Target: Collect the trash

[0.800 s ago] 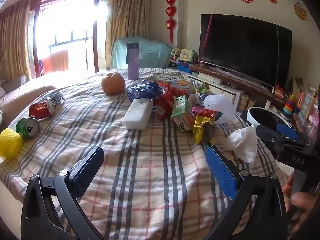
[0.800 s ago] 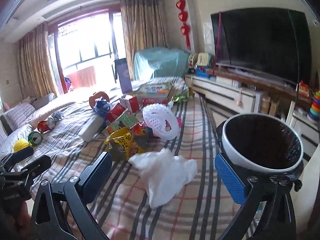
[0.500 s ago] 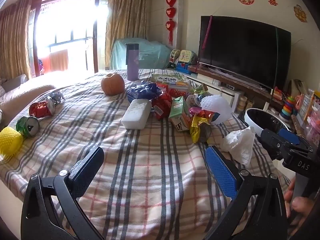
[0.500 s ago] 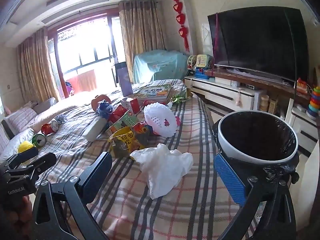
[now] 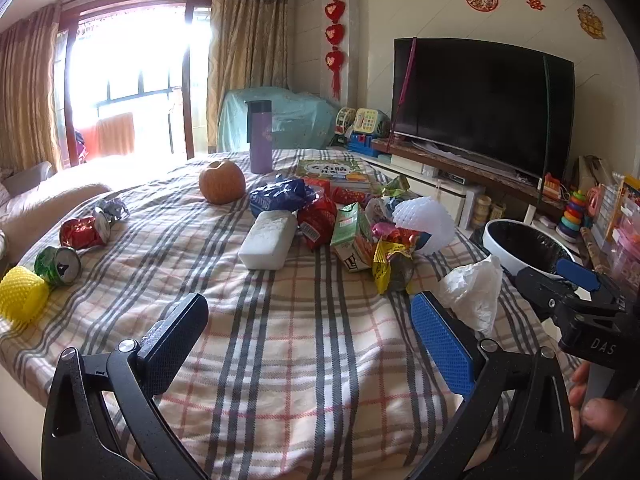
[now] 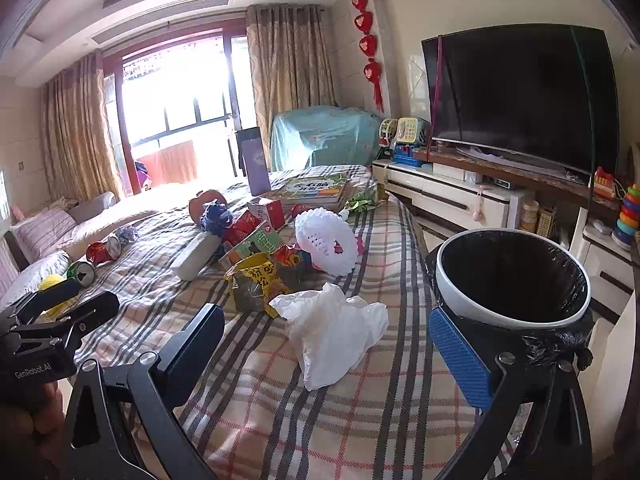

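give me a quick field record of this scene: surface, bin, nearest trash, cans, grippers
surface: plaid blanket with litter spread over it
bin: white bin with a black liner, at the blanket's right edge
nearest trash: white plastic bag, crumpled, just ahead of the right gripper
pile: yellow wrapper, foam net and cartons, behind the bag
cans: red can and green can, lying at far left
grippers: left gripper and right gripper both open, holding nothing

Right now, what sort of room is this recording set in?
Most likely a home living room or bedroom: a large television on a low cabinet, curtained balcony doors, and a plaid-covered bed or table strewn with wrappers.
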A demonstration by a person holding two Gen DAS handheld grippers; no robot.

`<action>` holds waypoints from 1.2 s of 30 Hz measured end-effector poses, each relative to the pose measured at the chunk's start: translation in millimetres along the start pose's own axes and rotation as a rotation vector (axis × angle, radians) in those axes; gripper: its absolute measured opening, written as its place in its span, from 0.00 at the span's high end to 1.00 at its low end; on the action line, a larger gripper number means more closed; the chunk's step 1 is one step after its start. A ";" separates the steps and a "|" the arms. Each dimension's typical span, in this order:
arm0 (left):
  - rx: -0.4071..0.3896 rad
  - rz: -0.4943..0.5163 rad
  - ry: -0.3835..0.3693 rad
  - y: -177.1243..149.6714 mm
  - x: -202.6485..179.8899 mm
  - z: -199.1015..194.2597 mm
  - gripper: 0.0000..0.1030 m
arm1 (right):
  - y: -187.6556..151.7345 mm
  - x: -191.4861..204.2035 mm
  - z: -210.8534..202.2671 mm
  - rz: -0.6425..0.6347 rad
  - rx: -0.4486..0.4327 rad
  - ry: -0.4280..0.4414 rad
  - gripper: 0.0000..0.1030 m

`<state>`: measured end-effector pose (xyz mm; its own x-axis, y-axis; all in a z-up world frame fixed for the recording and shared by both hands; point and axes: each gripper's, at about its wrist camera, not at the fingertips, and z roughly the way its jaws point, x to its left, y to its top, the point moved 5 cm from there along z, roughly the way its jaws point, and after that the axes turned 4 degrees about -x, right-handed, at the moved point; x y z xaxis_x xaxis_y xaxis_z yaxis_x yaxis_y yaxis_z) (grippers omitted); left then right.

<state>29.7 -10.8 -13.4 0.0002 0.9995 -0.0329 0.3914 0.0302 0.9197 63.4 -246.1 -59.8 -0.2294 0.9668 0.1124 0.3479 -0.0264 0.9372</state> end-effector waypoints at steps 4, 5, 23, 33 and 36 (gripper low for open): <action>-0.010 0.003 -0.002 0.1 -0.9 -1.9 0.00 | 1.0 0.1 -2.9 -0.002 -0.016 -0.001 0.00; -0.013 0.002 -0.003 -0.2 -0.9 -2.5 0.00 | 1.4 0.3 -3.5 -0.003 -0.019 -0.001 0.00; -0.047 0.005 -0.007 2.4 -3.2 -10.6 0.00 | 5.1 -0.2 -13.3 0.011 -0.055 0.014 0.00; -0.044 0.002 -0.008 1.8 -2.0 -11.2 0.00 | 5.5 0.3 -14.4 0.018 -0.055 0.020 0.00; -0.044 0.002 -0.008 1.5 -1.7 -11.4 0.00 | 5.3 0.3 -14.1 0.019 -0.054 0.020 0.00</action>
<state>19.7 -12.3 -7.5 0.0082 0.9994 -0.0336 0.3506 0.0286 0.9361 52.3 -249.5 -50.2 -0.2416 0.9608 0.1359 0.3028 -0.0584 0.9513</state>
